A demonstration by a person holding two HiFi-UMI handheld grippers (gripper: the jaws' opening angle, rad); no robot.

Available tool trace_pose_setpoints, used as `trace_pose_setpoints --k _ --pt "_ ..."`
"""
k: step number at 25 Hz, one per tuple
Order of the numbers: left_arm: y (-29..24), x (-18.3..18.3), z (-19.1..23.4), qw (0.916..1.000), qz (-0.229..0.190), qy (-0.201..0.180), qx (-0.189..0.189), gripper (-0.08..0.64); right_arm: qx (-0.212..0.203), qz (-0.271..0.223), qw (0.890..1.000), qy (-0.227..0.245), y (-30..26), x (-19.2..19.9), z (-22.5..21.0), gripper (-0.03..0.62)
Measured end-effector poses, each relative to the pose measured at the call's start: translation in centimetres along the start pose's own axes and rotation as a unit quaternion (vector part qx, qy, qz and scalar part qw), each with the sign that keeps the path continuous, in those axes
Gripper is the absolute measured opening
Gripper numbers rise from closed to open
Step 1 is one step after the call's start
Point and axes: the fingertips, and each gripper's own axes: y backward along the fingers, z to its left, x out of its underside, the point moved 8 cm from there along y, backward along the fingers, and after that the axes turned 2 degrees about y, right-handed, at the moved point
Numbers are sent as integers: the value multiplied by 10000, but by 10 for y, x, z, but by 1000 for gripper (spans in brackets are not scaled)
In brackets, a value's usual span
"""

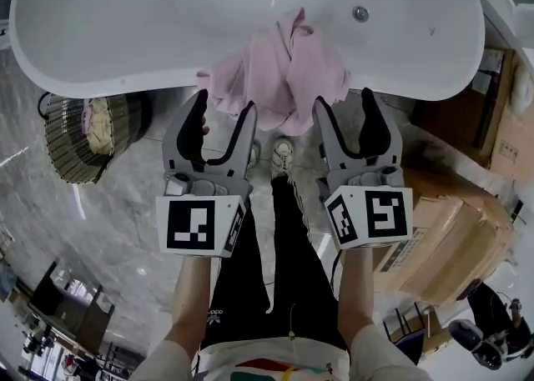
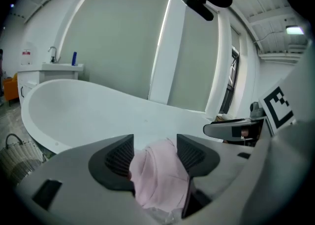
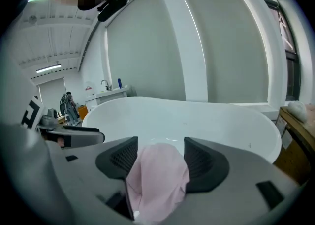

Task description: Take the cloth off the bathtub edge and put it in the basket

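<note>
Head view, one cloth (image 1: 292, 71), one basket (image 1: 71, 133), left tool (image 1: 225, 104), right tool (image 1: 344, 100), both gaping empty

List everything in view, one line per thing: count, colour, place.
bathtub: one, white, across the top of the head view
cloth: one, pink, draped over the tub's near edge
metal fitting: one, silver, on the tub's inner wall, right of the cloth
basket: one, dark woven, on the floor at left, beside the tub
cardboard boxes: at least two, brown, on the floor at right
floor: grey marble
shoes: two, pale, below the cloth
left claw: one, grey, black pads, jaws apart, cloth showing between them
right claw: one, the same
</note>
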Motion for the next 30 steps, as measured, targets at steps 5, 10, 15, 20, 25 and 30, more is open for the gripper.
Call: trace_pose_setpoints --k 5,10,15,20,25,30 --pt "-15 28 17 9981 396 426 -216 318 73 228 9985 -493 -17 22 -9 302" --pt "-33 59 29 9935 876 535 -496 387 238 641 9962 -546 -32 50 -18 335" --pt "-44 76 34 9896 1076 764 -579 408 419 968 9903 -906 -35 79 -31 357" --pt "-53 80 37 9885 1158 923 -301 408 249 1146 9844 -1309 -43 94 -36 357" --pt "-60 83 38 9866 1337 929 107 407 108 1267 9864 -1039 -55 98 -33 357" --pt "-60 83 38 9872 1400 745 155 403 -7 1314 9868 -951 -55 99 -32 351"
